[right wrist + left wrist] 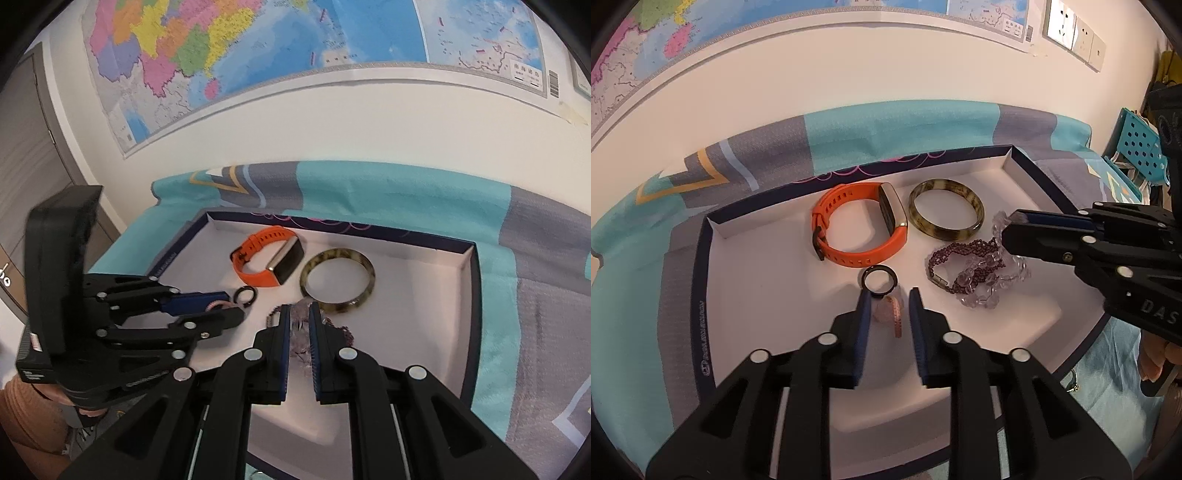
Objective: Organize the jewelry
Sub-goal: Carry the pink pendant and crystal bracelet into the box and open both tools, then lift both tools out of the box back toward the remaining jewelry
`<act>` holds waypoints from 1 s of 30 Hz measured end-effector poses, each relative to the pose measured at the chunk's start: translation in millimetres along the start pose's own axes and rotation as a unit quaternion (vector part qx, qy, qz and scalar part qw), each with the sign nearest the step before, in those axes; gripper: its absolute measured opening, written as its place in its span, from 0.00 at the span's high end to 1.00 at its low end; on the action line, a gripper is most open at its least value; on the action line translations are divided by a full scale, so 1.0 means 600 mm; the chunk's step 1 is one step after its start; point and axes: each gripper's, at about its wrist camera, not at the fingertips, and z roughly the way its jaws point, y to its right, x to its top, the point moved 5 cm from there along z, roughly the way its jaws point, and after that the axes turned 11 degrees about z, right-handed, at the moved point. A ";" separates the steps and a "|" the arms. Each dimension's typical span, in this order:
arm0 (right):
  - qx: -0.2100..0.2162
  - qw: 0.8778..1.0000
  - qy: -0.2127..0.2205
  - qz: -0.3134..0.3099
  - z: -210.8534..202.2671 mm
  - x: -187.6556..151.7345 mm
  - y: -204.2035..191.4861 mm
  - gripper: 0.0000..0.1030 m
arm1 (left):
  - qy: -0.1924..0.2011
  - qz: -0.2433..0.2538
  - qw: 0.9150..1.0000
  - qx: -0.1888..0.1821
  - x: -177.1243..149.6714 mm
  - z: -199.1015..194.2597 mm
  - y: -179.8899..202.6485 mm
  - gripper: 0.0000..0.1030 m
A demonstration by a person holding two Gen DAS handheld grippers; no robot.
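A white tray (768, 280) with a dark rim holds an orange smartwatch (860, 229), a mottled green bangle (945, 214), a dark ring (878, 280), a maroon beaded bracelet (955, 258) and a clear crystal bead bracelet (993, 280). My left gripper (889, 295) is open, its fingers on either side of a pink ring (892, 314), just short of the dark ring. My right gripper (298, 314) is narrowly open, low over the crystal bracelet (301, 339), with beads between its fingers. It enters the left wrist view (1012, 229) from the right.
The tray (443, 295) lies on a teal and grey patterned cloth (406, 199) against a white wall with a map (258, 55). A teal perforated basket (1141, 144) stands off the table's right end. The watch (269, 262) and bangle (338, 280) lie beyond both grippers.
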 end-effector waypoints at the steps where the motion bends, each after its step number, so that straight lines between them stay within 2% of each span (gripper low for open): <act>1: -0.004 1.000 0.000 0.001 -0.001 0.000 0.003 0.91 | 0.003 -0.001 1.000 0.001 0.000 -0.003 -0.001 0.74; 2: -0.007 1.000 0.000 0.001 0.000 0.000 0.005 0.91 | 0.006 -0.002 1.000 0.002 0.000 -0.007 -0.003 0.74; 5: -0.017 1.000 0.002 0.003 -0.005 0.000 0.013 0.82 | 0.015 -0.005 1.000 0.003 -0.001 -0.020 -0.008 0.68; 9: -0.023 1.000 0.005 0.002 -0.012 -0.004 0.018 0.82 | 0.025 -0.008 1.000 0.006 -0.004 -0.040 -0.014 0.68; 17: -0.028 1.000 -0.009 -0.008 -0.004 -0.017 0.017 0.82 | 0.051 -0.014 0.998 0.017 -0.015 -0.085 -0.015 0.62; 21: -0.026 0.999 -0.019 -0.004 0.003 -0.023 0.020 0.91 | 0.063 -0.018 0.998 0.017 -0.024 -0.106 -0.013 0.61; 23: -0.023 1.000 -0.018 0.002 0.000 -0.024 0.023 0.92 | 0.067 -0.020 0.997 0.016 -0.030 -0.114 -0.015 0.61; 30: -0.020 1.000 -0.014 0.011 -0.018 -0.035 0.029 0.91 | 0.076 -0.034 0.996 0.011 -0.060 -0.136 -0.019 0.56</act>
